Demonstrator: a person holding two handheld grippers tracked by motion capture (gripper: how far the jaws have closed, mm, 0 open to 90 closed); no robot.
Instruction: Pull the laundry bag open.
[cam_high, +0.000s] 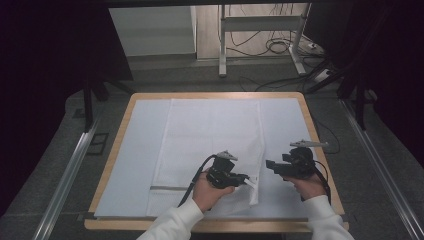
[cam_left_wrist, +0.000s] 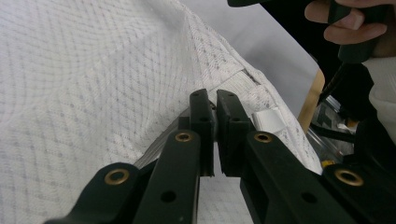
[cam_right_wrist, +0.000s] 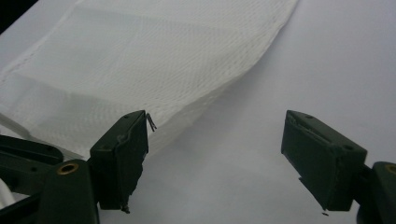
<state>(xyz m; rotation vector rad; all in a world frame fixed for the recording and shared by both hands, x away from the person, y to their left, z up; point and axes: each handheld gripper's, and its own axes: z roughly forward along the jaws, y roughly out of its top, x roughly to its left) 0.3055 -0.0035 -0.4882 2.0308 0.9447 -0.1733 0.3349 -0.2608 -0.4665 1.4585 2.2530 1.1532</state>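
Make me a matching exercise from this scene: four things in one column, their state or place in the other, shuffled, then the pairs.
1. left gripper
2. right gripper
3. white mesh cloth
4. wooden-edged table

A. jaws wide apart above the white sheet
B. lies spread flat, its near corner lifted
C. shut on the cloth's hem
D. bears the white sheet and the cloth

Pairs: 1-C, 2-A, 3-B, 4-D

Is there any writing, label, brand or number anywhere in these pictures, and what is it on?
No text can be read in these pictures.
The small white tag at the hem of the mesh cloth looks blank from the left gripper view.
The left gripper, shut on the cloth's edge, and the open right gripper show only brass rivets, no brand marks.
The white sheet under the cloth is plain.
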